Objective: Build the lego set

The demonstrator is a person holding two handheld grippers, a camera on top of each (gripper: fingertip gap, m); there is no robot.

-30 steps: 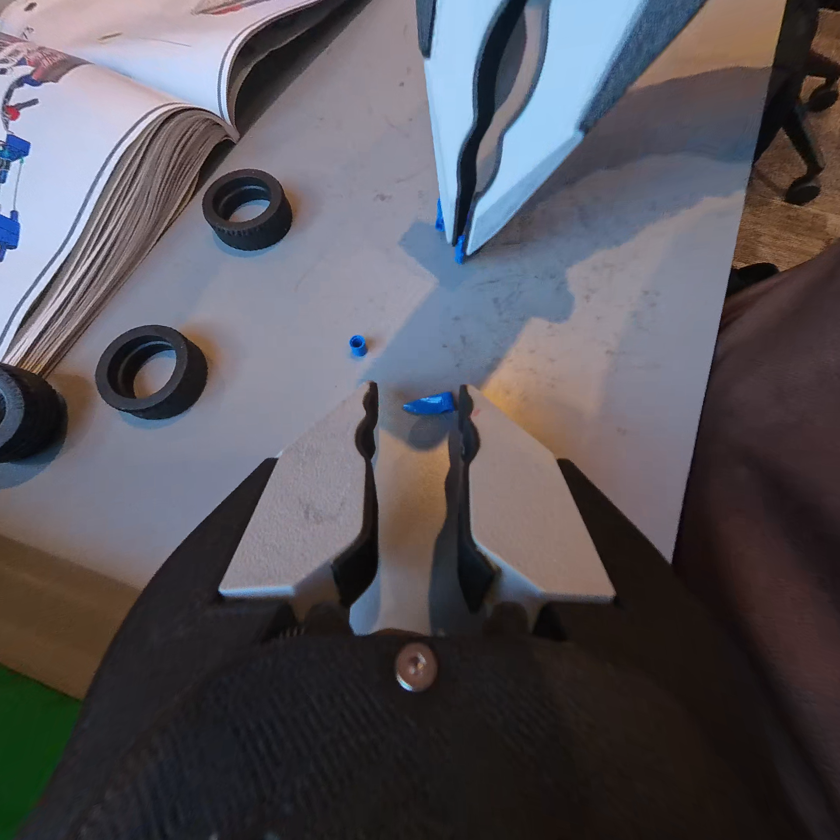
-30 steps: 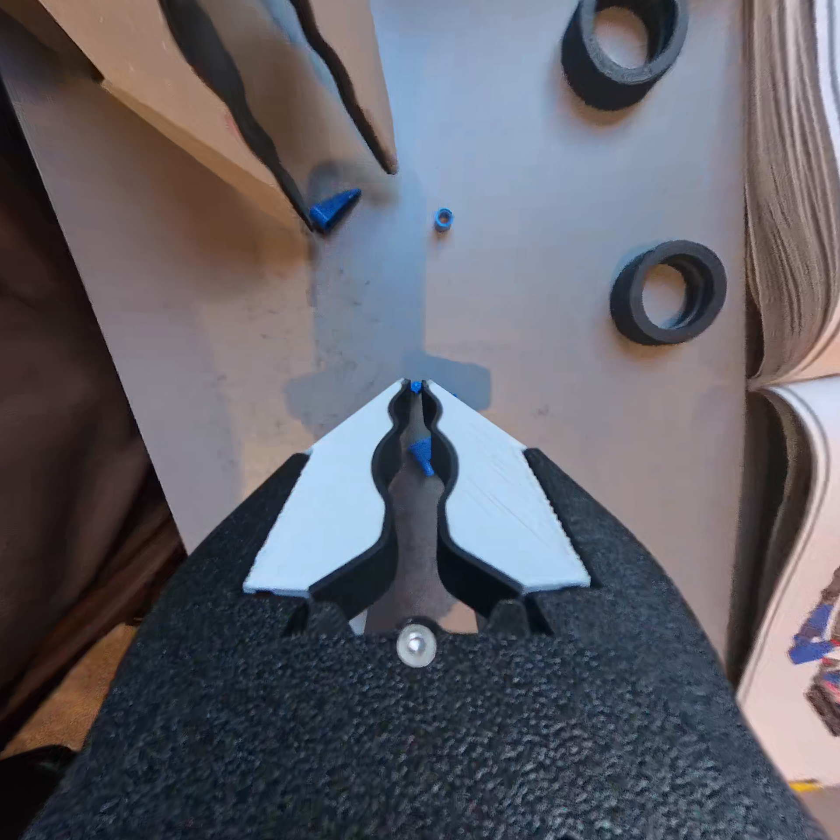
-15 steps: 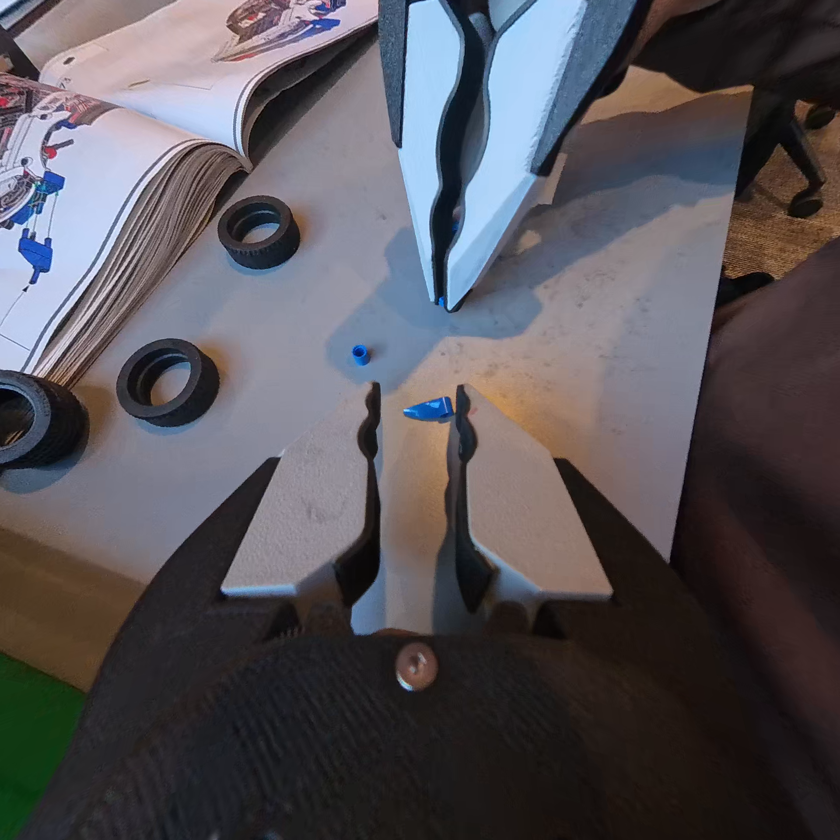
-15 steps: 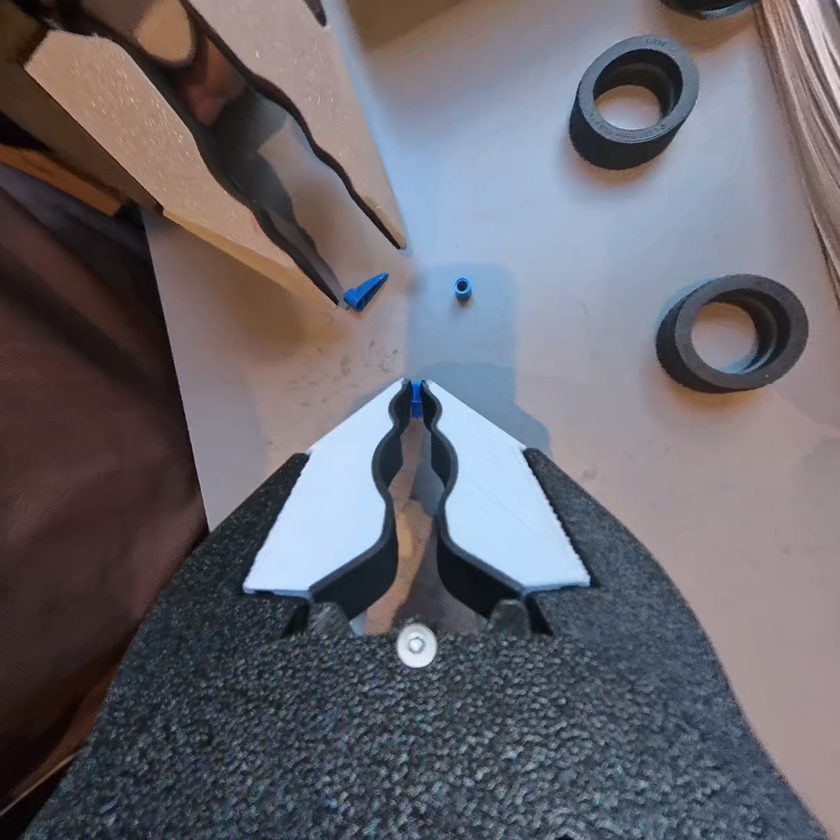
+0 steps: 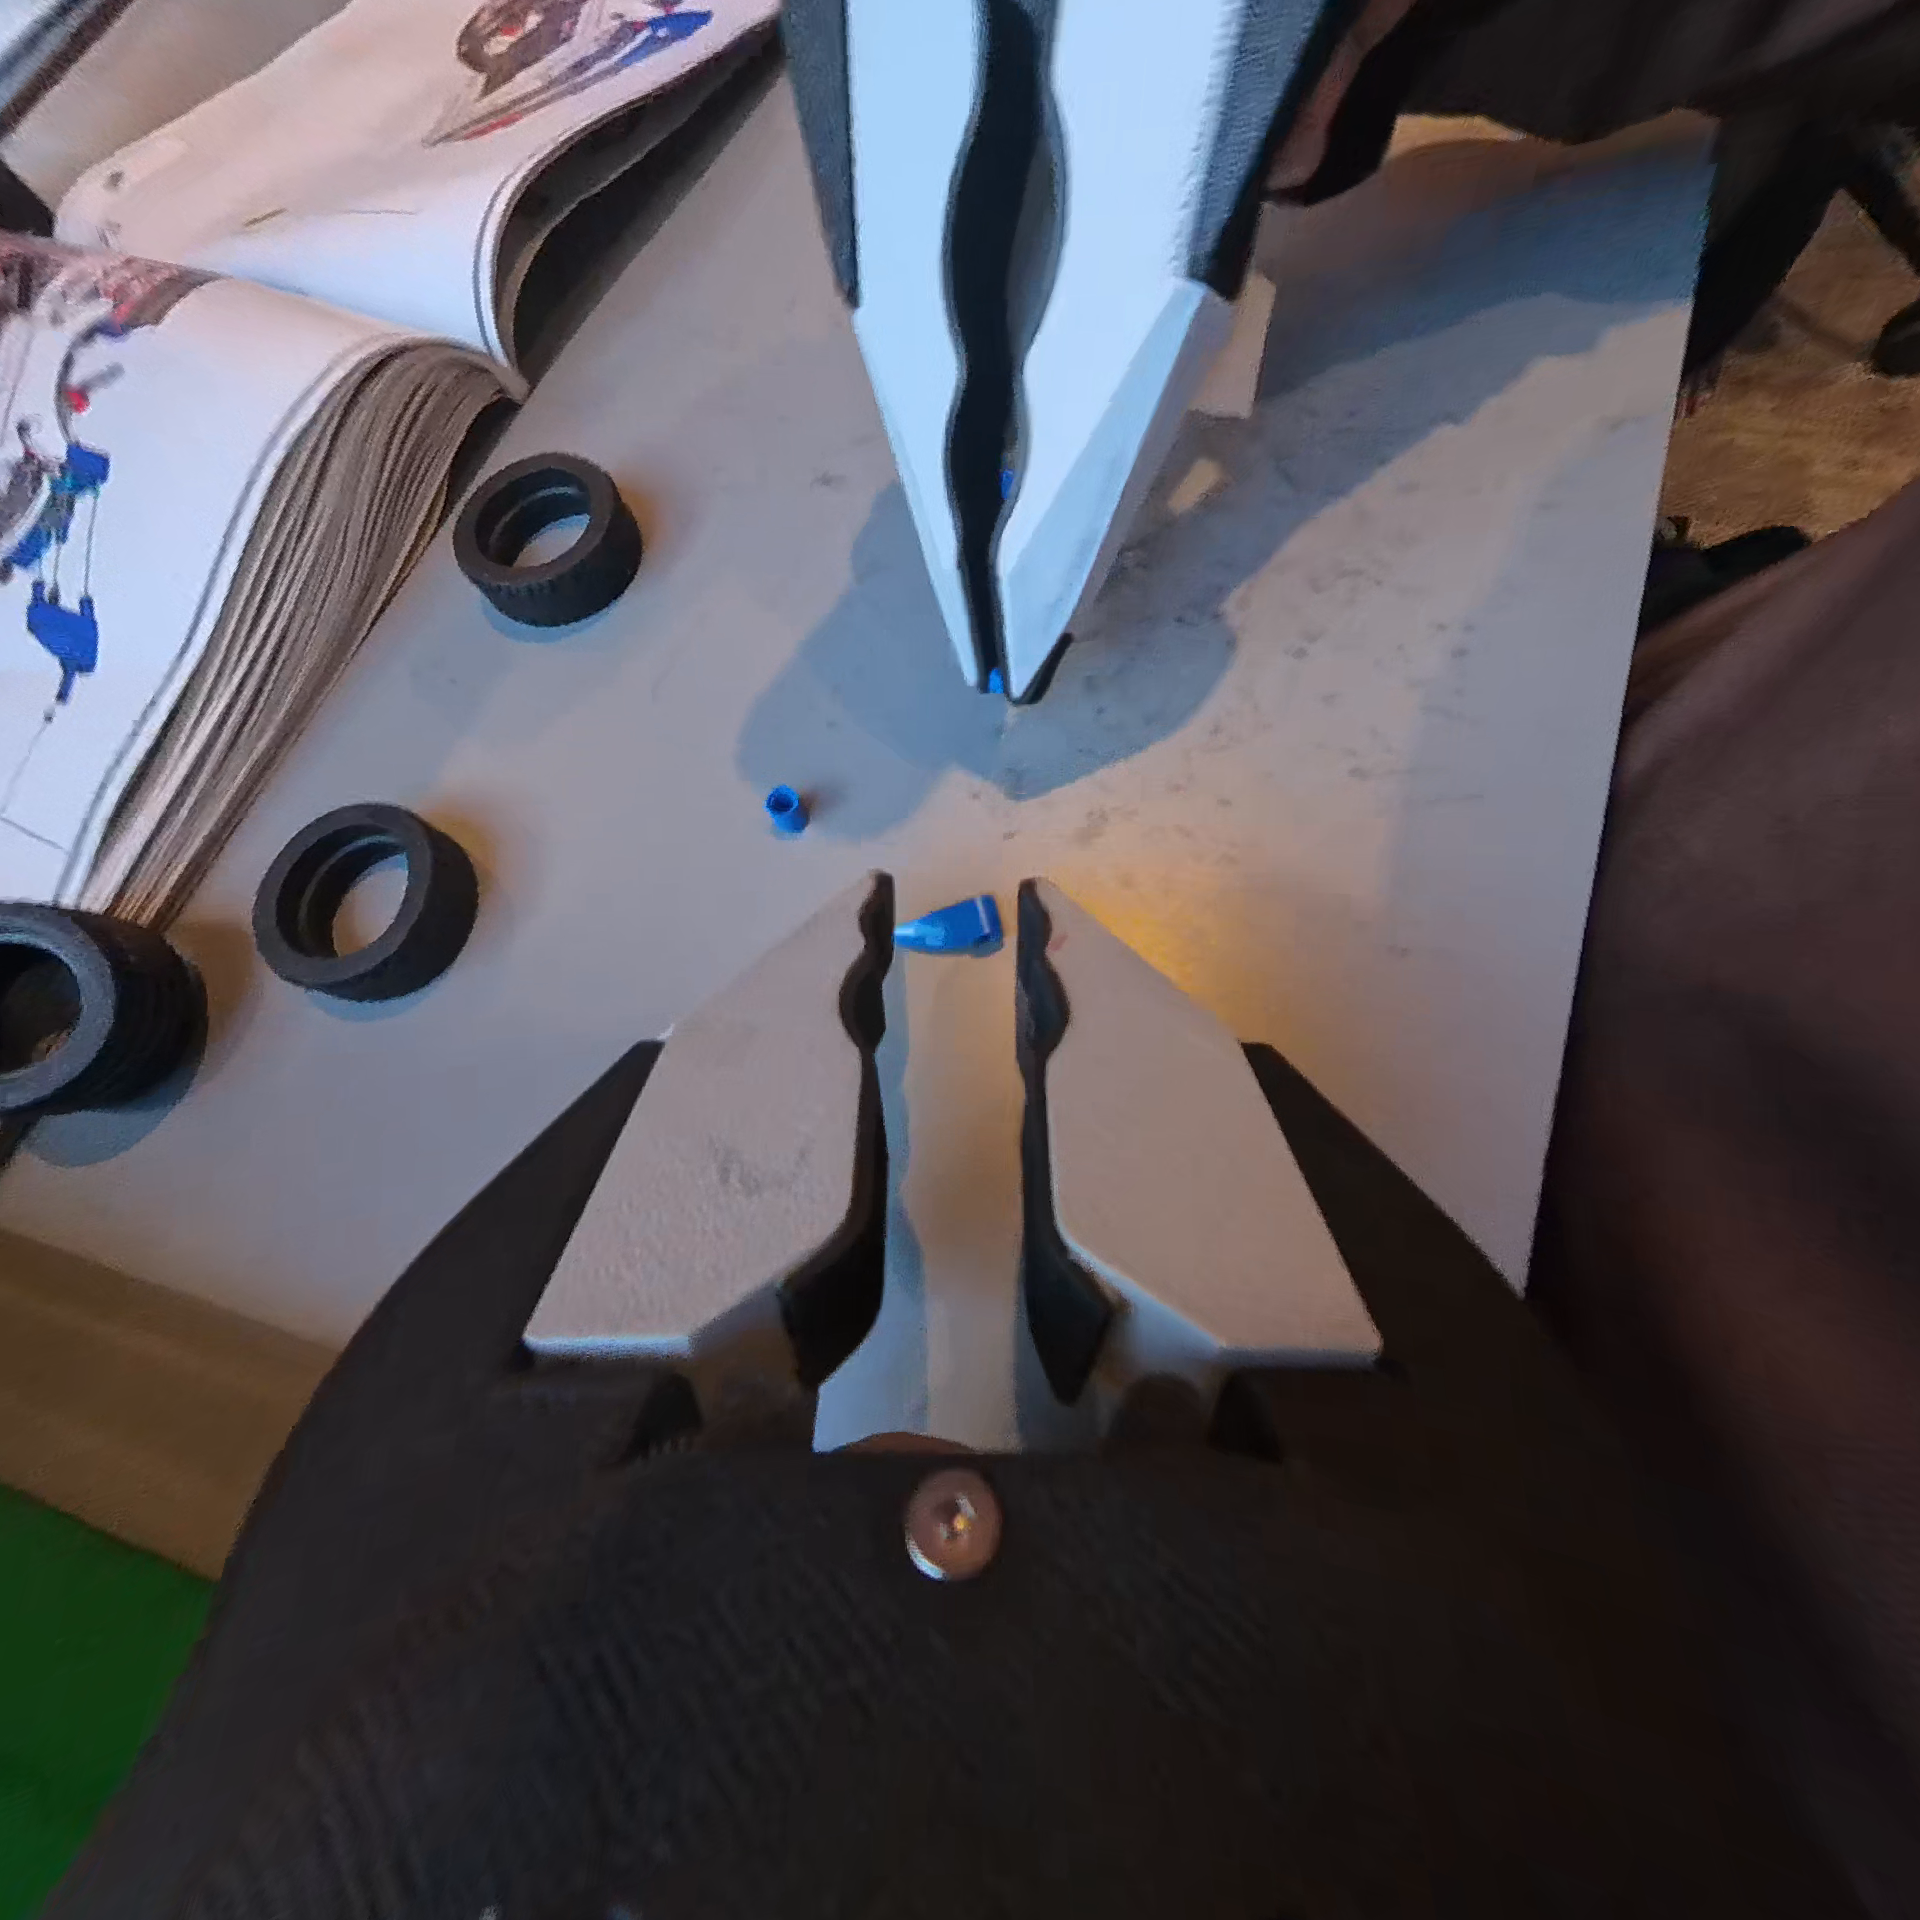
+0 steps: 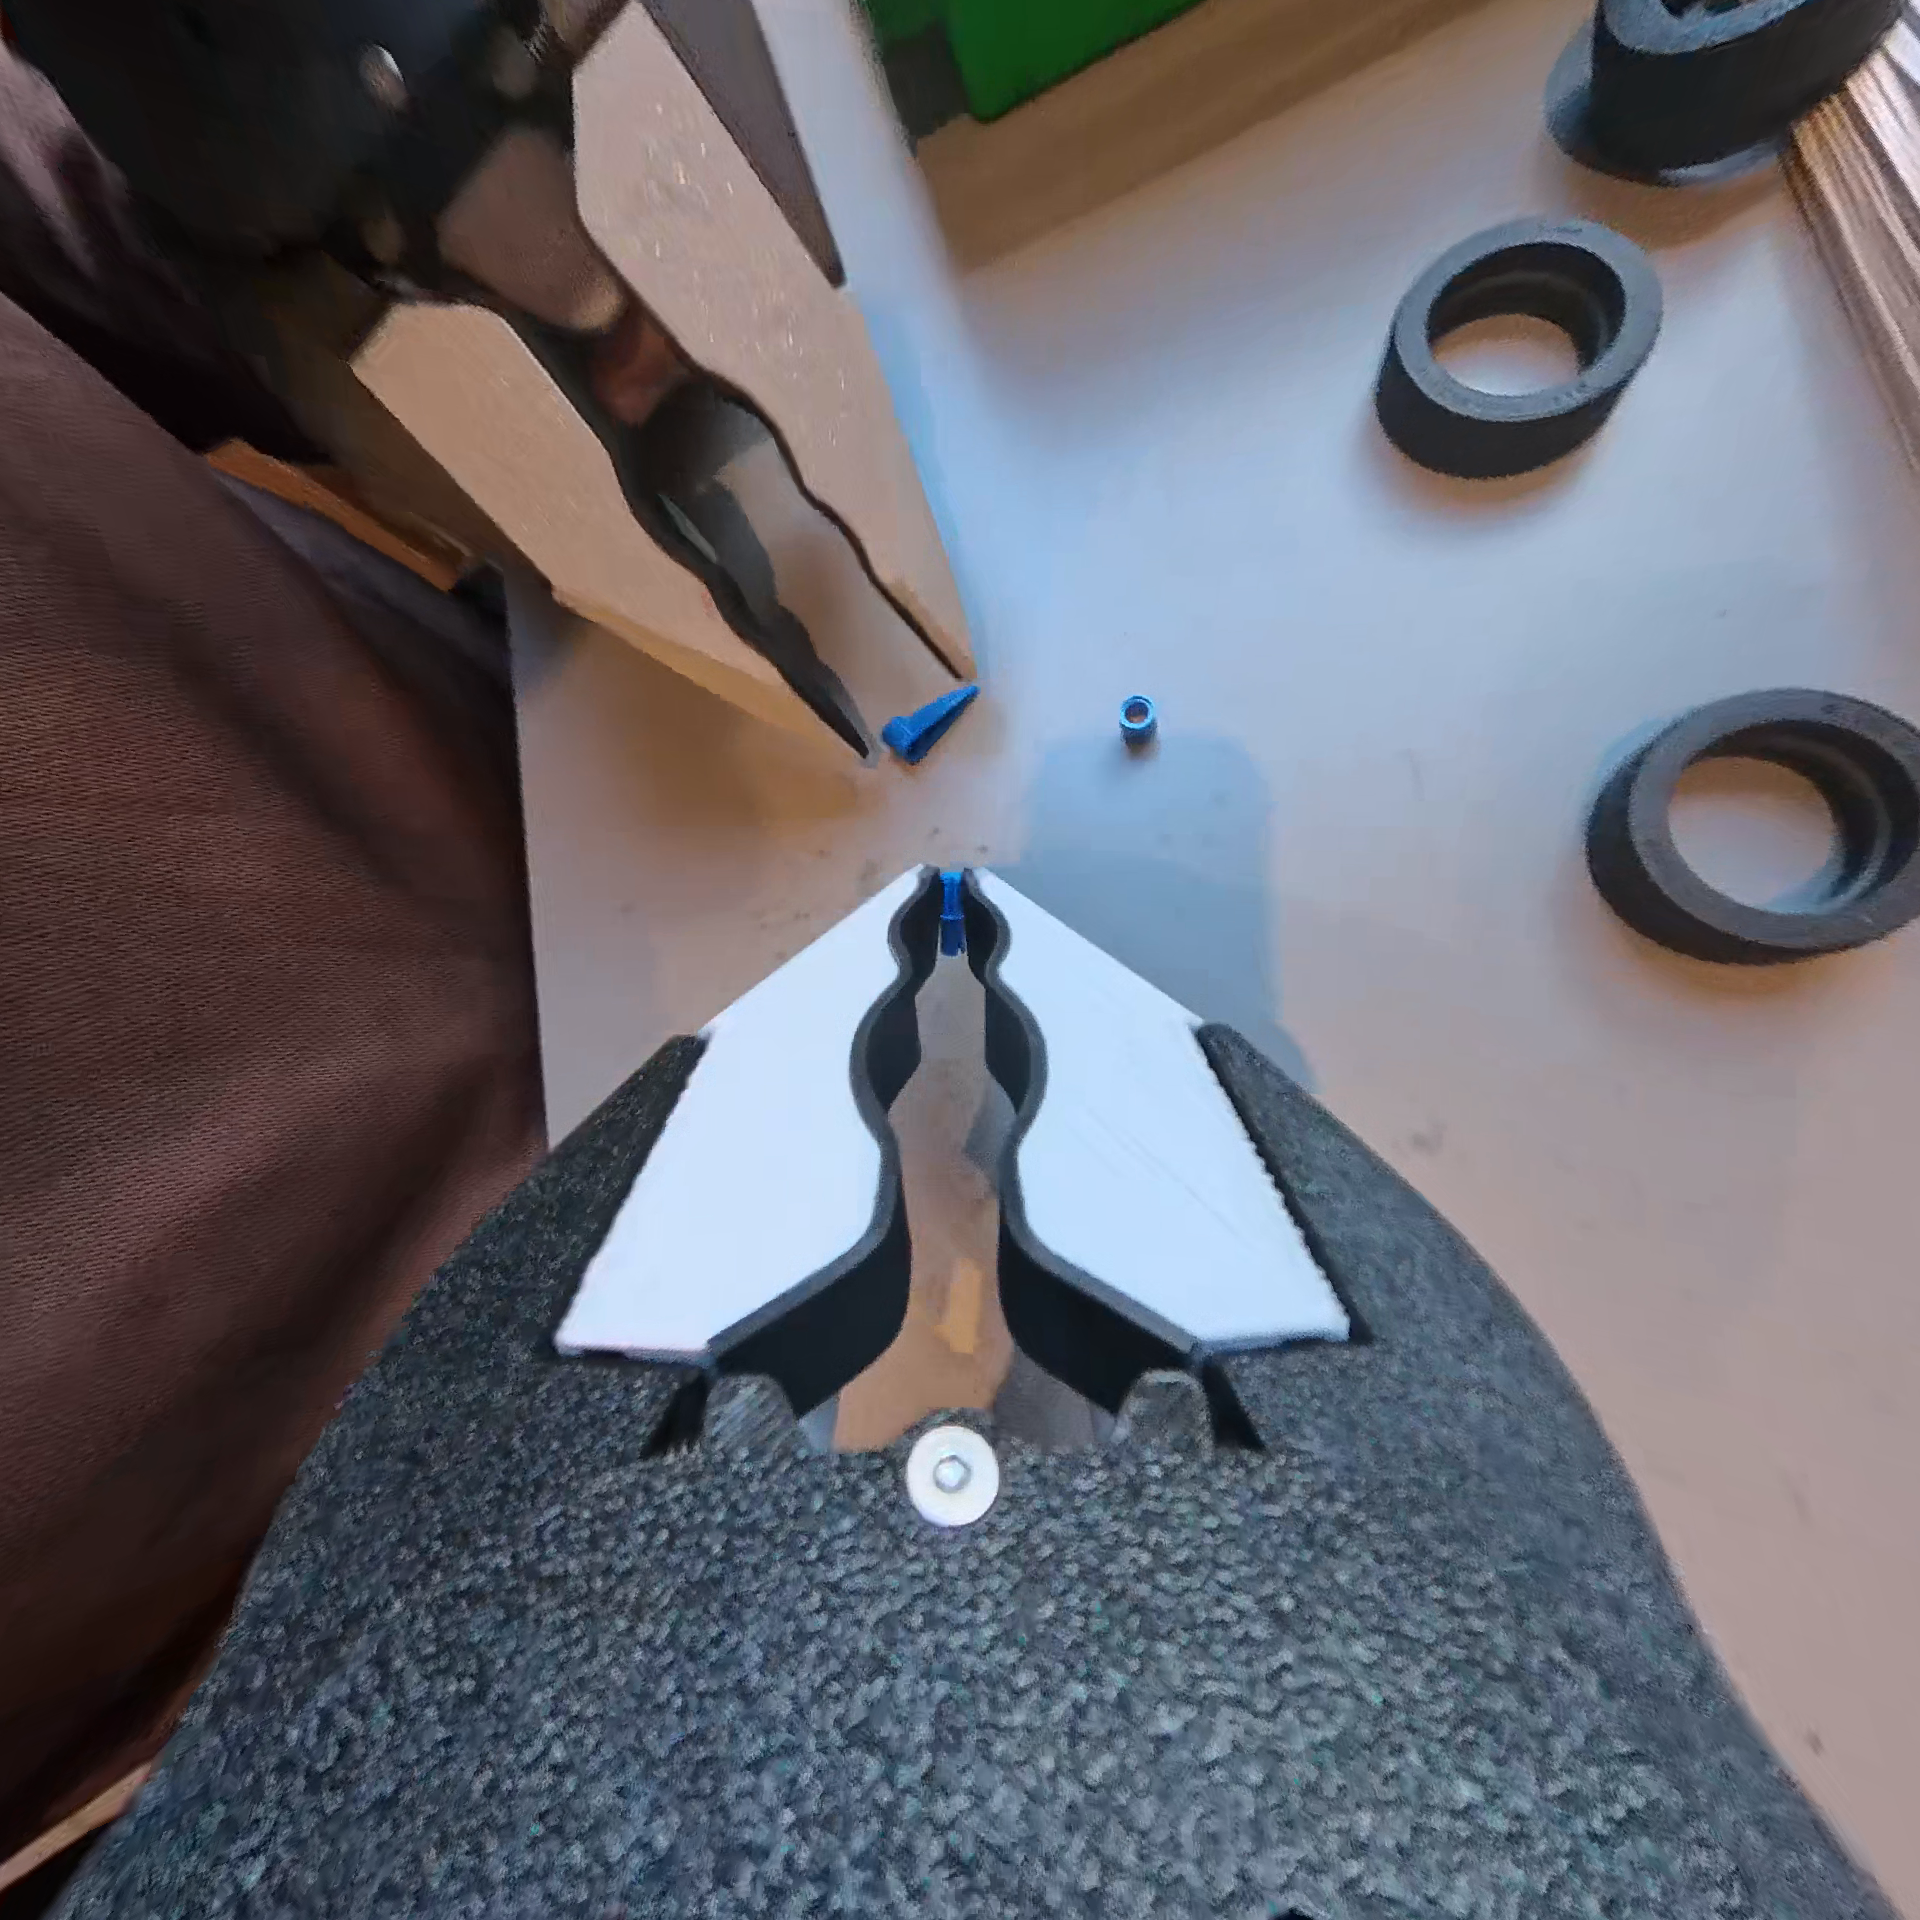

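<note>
Blue, cone-shaped plastic lego piece (image 5: 948, 925) is lying sideways on the grey tabletop (image 5: 1299, 831), sitting between the parted fingers of the left gripper (image 5: 951, 894). Right gripper (image 6: 948, 883) is clamping a small blue plastic peg (image 6: 950, 909) above the tabletop.

Counter (image 5: 1351, 831): smooth, matt, scuffed grey. Tyres (image 5: 364, 902): matt black rubber, ribbed. Book (image 5: 260, 436) beside tyres: paper pages. Cone (image 5: 948, 925), bush (image 5: 785, 809): glossy blue plastic. Right claw (image 6: 950, 875): grainy black shell, smooth white fingers (image 6: 1122, 1122), metal screw (image 6: 951, 1475).
</note>
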